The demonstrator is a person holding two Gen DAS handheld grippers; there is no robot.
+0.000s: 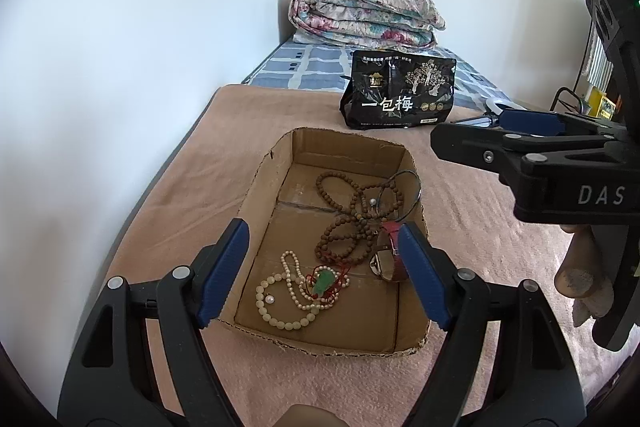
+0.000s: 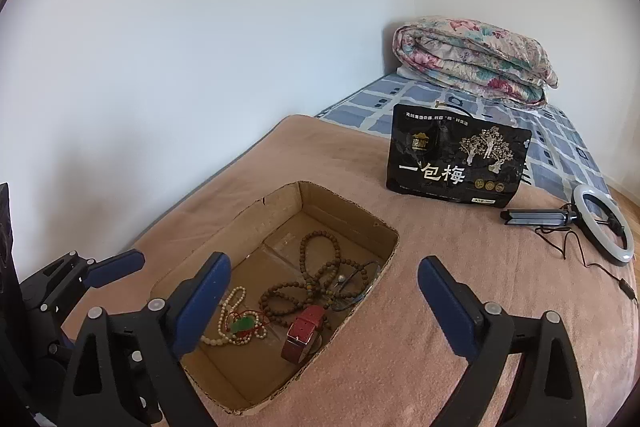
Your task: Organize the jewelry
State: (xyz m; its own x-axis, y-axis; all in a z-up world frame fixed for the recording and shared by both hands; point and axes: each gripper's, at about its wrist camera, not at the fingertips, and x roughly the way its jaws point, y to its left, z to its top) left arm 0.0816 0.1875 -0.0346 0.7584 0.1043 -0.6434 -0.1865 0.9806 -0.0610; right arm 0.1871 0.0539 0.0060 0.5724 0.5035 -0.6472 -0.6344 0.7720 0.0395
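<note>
The jewelry lies inside a shallow cardboard box (image 1: 280, 163) that sits on a pink blanket (image 1: 224, 131) on the bed. In the left wrist view, a long brown bead strand (image 1: 352, 215) is tangled near the middle of the box, toward 1 o'clock, together with a thin dark ring (image 1: 412, 195). A red-strap watch (image 1: 390, 259) lies at about 3 o'clock, touching the brown beads, and a cream bead necklace (image 1: 280, 291) with a green pendant (image 1: 324, 281) on red cord rests at about 7 o'clock. The left gripper (image 1: 324, 271) hangs over the near part of the box with its jaws wide apart and nothing between the pads. The right gripper (image 2: 324, 303) is also spread wide and empty, above the right side of the box. In my judgement all pieces are already in the box, and the step now is to draw both grippers away cleanly. It is better to lift straight up, so no finger catches a bead loop or the red cord. Beyond the box, at 12 o'clock, stand a black snack bag (image 1: 400, 93) and a folded floral quilt (image 1: 368, 15); a ring light (image 2: 604, 223) lies at 2 o'clock in the right wrist view.
</note>
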